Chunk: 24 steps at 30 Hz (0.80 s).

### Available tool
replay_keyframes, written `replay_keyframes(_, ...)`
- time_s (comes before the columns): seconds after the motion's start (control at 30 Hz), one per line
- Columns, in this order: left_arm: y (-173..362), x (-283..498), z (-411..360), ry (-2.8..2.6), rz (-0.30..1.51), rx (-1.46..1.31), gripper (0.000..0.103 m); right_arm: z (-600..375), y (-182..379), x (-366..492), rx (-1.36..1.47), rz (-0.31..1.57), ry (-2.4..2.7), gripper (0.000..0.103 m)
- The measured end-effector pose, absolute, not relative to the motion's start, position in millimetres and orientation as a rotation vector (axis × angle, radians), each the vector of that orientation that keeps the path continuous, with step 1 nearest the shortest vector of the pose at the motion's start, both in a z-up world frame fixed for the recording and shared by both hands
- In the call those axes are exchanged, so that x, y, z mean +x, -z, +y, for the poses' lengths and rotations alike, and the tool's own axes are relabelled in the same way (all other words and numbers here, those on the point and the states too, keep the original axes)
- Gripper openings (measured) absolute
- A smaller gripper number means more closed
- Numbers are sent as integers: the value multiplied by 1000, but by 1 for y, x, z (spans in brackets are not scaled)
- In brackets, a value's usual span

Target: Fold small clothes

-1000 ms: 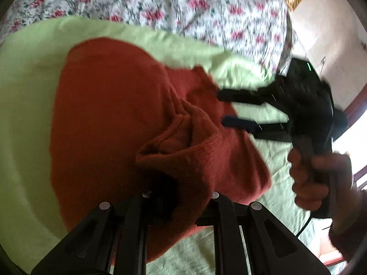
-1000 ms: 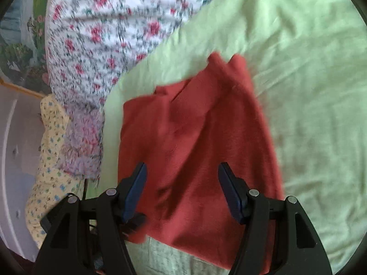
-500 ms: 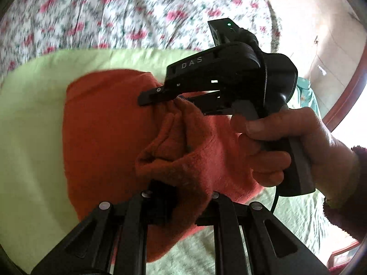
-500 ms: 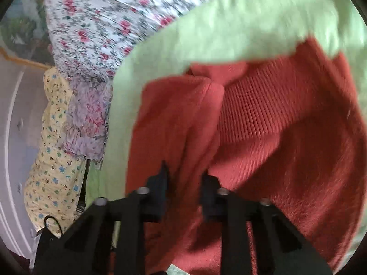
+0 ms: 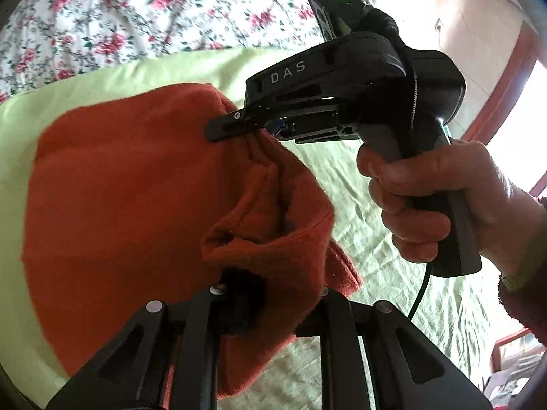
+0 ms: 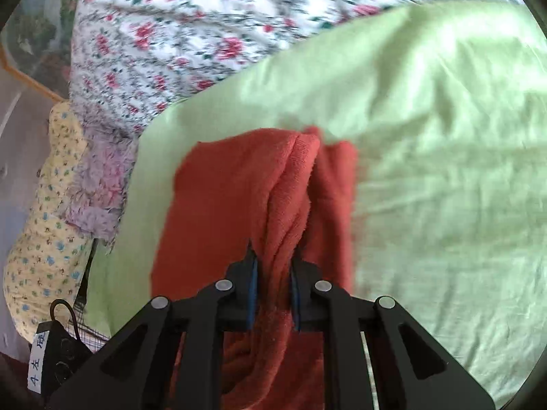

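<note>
Pinched between both tools, left (image 5: 273, 304) and right (image 6: 273, 273): rust-orange knitted fleece garment (image 5: 130, 184), bunched above light green bedsheet (image 6: 427, 136).

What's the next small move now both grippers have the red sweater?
Probably carry the pinched edge across over the flat part. The left gripper and right gripper each clamp a bunched fold of the red sweater, lifted off the green sheet.

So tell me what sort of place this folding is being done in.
Most likely a bedroom, with the folding done on a bed. The rust-red garment lies on a light green sheet, a floral quilt is bunched behind it, and more soft bedding is piled at the side.
</note>
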<state>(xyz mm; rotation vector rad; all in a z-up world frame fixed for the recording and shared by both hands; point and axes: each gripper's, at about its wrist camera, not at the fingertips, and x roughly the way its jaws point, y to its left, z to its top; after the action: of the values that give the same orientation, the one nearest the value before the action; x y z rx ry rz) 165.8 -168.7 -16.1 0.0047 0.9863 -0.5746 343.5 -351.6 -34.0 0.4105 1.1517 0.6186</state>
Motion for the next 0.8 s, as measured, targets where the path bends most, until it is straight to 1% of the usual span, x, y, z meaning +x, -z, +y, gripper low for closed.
replay_keyframes(0.03, 19, 166, -170, 575, 996, 7, 18, -355, 38, 343, 424, 1155, -615, 16)
replay_keyframes(0.07, 22, 164, -171, 576, 1007, 6, 21, -359, 44, 344, 437, 1160, -612, 16)
replay_keyframes(0.1, 25, 164, -170, 576, 1024, -2, 30, -360, 49, 345, 452, 1167, -614, 17)
replay_keyframes(0.13, 26, 165, -170, 580, 1039, -12, 35, -360, 54, 346, 462, 1176, -619, 18)
replay_keyframes(0.17, 27, 165, -168, 588, 1052, -24, 45, -361, 55, 346, 467, 1180, -617, 20)
replay_keyframes(0.2, 27, 163, -166, 594, 1058, -35, 52, -362, 56, 347, 475, 1186, -610, 23)
replay_keyframes(0.27, 26, 156, -162, 597, 1062, -31, 59, -364, 54, 346, 483, 1182, -596, 27)
replay_keyframes(0.33, 22, 147, -154, 602, 1065, -28, 61, -370, 46, 342, 469, 1161, -562, 31)
replay_keyframes(0.4, 17, 139, -142, 608, 1067, -46, 63, -379, 37, 333, 457, 1137, -521, 37)
replay_keyframes(0.43, 13, 135, -132, 604, 1066, -60, 63, -382, 33, 329, 449, 1125, -496, 37)
replay_keyframes(0.5, 7, 126, -110, 572, 1062, -87, 69, -391, 23, 317, 444, 1104, -462, 38)
replay_keyframes(0.63, 2, 118, -61, 473, 1064, -184, 73, -393, 8, 290, 478, 1085, -496, 39)
replay_keyframes(0.7, 6, 120, -32, 403, 1073, -244, 75, -383, 6, 277, 479, 1100, -545, 49)
replay_keyframes(0.77, 11, 130, -11, 347, 1083, -285, 75, -371, 11, 269, 444, 1126, -536, 52)
replay_keyframes(0.8, 13, 137, -5, 325, 1091, -301, 75, -365, 15, 268, 424, 1141, -524, 52)
